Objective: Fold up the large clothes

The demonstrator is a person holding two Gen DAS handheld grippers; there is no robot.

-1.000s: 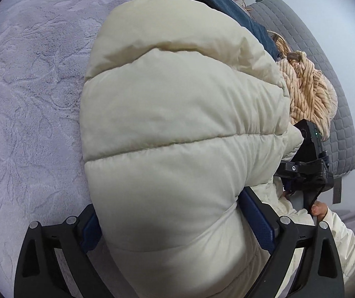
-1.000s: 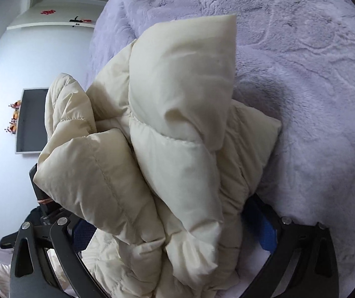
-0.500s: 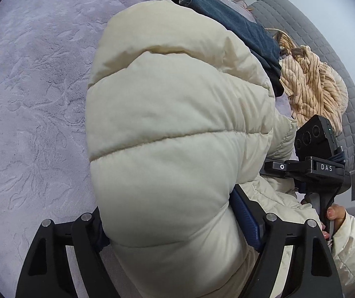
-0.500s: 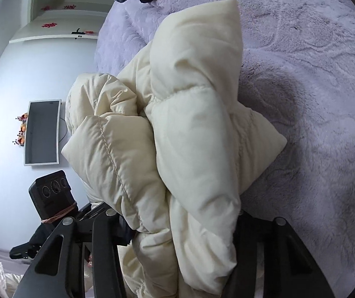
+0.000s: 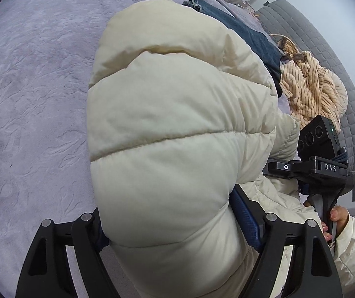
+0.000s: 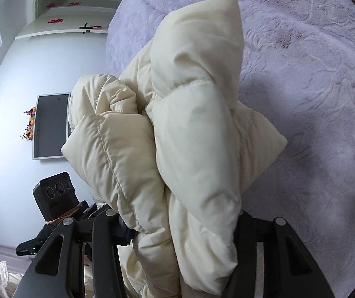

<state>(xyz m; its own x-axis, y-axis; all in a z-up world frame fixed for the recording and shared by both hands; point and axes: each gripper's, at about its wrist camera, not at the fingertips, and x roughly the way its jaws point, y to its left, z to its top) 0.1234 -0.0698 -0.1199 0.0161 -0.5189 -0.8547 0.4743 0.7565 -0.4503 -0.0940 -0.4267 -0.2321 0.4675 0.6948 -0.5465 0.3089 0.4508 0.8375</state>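
Observation:
A cream puffer jacket (image 5: 177,114) fills the left wrist view, bunched into thick quilted rolls above the bed. My left gripper (image 5: 172,218) is shut on a fat roll of it, the blue pads (image 5: 245,219) pressed into the padding. In the right wrist view the same jacket (image 6: 197,114) hangs in folds, and my right gripper (image 6: 182,226) is shut on a narrower bundle of it. The two grippers stand side by side, with the right one's housing (image 5: 321,166) and the person's hand (image 5: 337,214) at the left view's right edge. The jacket's lower part is hidden.
A lilac plush bed cover (image 5: 28,99) spreads under everything (image 6: 314,74). Folded jeans (image 5: 247,32), a beige striped garment (image 5: 311,87) and a grey quilted cushion (image 5: 326,39) lie beyond the jacket. A wall screen (image 6: 51,124) and a shelf (image 6: 60,29) are off the bed's side.
Both grippers closed in on the jacket, the right one much more narrowly. Both then rose, and the jacket came up off the bed cover with them.

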